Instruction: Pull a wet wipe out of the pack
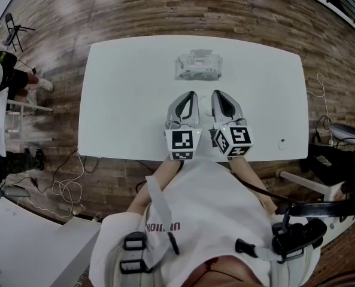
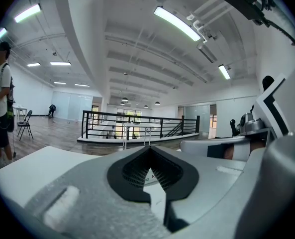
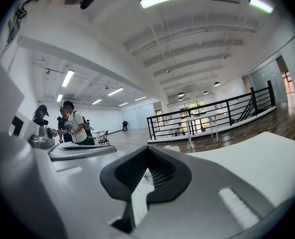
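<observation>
I am holding the left gripper (image 1: pixel 191 97) and the right gripper (image 1: pixel 218 95) side by side at the near tabletop (image 1: pixel 123 100) edge, both with fingers pressed together, empty. The wet wipe pack (image 1: pixel 198 66) is lying beyond them, untouched.

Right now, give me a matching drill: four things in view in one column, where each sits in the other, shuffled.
Things:
1. wipes pack
2. left hand-held gripper
3. small round object
4. folding chair

Places:
A. on the wood floor, off the far left of the table
B. on the table, near its front right corner
C. on the table, middle of the far side
D. over the table's near edge, jaws shut, nothing held

Pairs: 1-C, 2-D, 3-B, 4-A
</observation>
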`<control>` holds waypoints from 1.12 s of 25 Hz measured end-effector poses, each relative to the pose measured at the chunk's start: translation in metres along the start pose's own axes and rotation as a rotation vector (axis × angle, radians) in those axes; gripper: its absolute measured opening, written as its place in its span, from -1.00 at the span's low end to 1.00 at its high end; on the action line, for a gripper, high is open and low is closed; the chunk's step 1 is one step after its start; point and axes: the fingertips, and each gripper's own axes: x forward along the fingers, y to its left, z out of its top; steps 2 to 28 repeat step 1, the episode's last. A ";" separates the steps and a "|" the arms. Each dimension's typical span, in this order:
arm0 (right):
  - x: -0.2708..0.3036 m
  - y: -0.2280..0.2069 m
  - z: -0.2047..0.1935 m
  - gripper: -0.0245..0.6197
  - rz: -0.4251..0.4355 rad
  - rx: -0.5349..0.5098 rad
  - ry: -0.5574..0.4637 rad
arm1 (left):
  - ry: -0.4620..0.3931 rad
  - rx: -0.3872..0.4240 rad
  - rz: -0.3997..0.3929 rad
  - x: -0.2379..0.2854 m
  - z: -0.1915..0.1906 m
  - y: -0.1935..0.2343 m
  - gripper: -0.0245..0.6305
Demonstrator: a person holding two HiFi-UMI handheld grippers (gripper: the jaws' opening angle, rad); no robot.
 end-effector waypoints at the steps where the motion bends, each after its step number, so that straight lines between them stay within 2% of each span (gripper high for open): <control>1: 0.000 0.000 0.000 -0.91 0.001 0.000 -0.001 | 0.000 -0.001 0.000 0.000 0.000 0.000 -0.92; 28: 0.000 0.000 0.000 -0.91 0.001 0.000 -0.001 | 0.000 -0.001 0.000 0.000 0.000 0.000 -0.92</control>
